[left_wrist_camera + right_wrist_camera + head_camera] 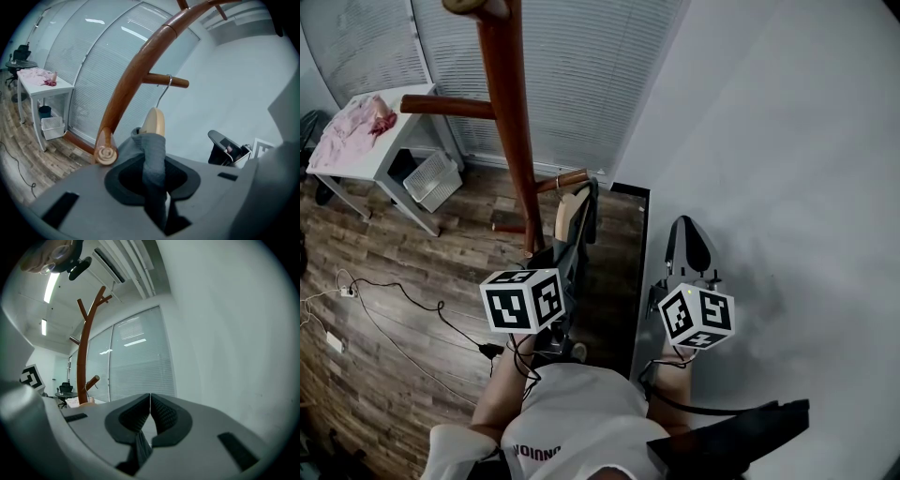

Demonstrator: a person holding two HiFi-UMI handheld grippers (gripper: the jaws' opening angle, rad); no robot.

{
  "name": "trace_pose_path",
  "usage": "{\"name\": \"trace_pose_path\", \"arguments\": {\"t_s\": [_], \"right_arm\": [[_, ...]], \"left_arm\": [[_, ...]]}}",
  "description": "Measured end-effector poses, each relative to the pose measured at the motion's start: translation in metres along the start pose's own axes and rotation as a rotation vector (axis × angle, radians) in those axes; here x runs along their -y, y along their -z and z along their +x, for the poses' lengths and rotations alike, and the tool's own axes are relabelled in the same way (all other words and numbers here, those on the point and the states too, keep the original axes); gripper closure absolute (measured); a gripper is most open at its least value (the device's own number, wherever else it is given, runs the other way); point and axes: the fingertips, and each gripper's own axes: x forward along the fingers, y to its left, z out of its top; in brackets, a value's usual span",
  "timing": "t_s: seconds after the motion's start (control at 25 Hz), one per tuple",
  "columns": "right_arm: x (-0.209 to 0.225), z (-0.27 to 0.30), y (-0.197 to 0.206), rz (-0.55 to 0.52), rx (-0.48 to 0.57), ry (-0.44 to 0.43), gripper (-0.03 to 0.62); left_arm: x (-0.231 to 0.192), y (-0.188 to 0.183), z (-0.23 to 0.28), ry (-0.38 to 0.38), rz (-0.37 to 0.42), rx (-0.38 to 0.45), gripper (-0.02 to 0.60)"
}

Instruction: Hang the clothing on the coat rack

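**Grey cloth pinched right at the rack**

Clamped narrow with the left gripper [153,171] on a soft fold of the grey garment [152,150], just beside the coat rack [133,70]. Draped over a pale wooden hanger [154,123], running lengthwise from the jaws up toward the thin metal hook [164,91] at a round peg [157,80]. Glossy brown curved trunk close on the left.

Nothing in the right gripper [150,416]: ridged pads pressed together, aimed along a plain white wall [225,333].

Further off: slatted blinds [572,75], white table [375,164] under pink cloth [356,127], white basket [431,178], cables [394,295] across plank floor [441,253].
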Motion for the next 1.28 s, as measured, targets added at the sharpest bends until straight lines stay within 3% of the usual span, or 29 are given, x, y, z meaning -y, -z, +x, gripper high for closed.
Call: {"name": "trace_pose_path", "arguments": {"t_s": [1.28], "right_arm": [[-0.015, -0.005, -0.003, -0.006, 0.002, -0.015, 0.572]], "left_arm": [[-0.015, 0.012, -0.008, -0.035, -0.006, -0.015, 0.495]]}}
